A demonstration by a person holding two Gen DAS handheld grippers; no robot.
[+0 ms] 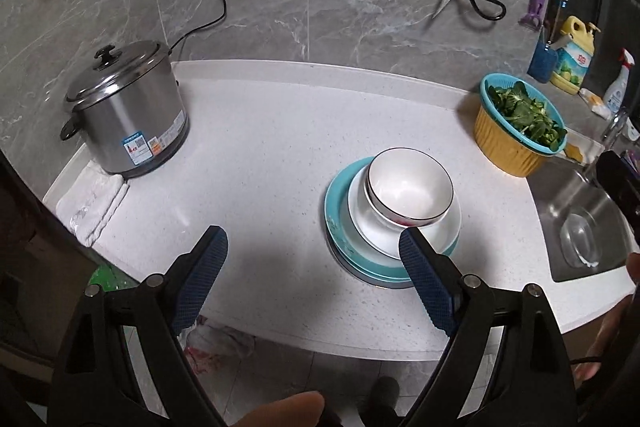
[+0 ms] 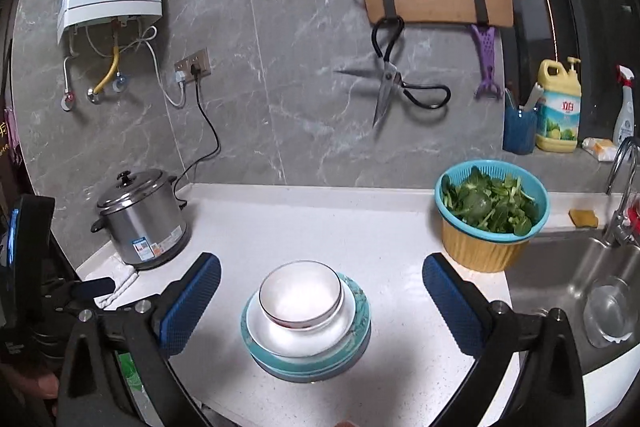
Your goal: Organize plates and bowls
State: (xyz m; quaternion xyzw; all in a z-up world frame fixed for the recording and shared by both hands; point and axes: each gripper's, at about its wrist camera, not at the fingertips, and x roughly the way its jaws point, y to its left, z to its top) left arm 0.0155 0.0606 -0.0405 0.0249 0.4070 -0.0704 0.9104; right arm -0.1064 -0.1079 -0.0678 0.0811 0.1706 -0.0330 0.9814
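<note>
Dishes stacked, both grippers empty

Nearest, the left gripper (image 1: 312, 243) and right gripper (image 2: 321, 267) hover with jaws spread wide, holding nothing. Just beyond, mid-table (image 1: 260, 155), a white bowl (image 1: 410, 189) sits on a white plate (image 1: 448, 231), atop teal plates (image 1: 340, 227). Farther back stand a steel cooker (image 1: 128, 111) at left and a basket of greens (image 1: 520, 119) beside the sink (image 1: 576, 219).

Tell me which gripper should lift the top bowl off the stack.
Probably the right gripper: it is open, and the bowl sits centred between its fingers. The left gripper is open too, but the stack of plates lies off toward its right finger.
</note>
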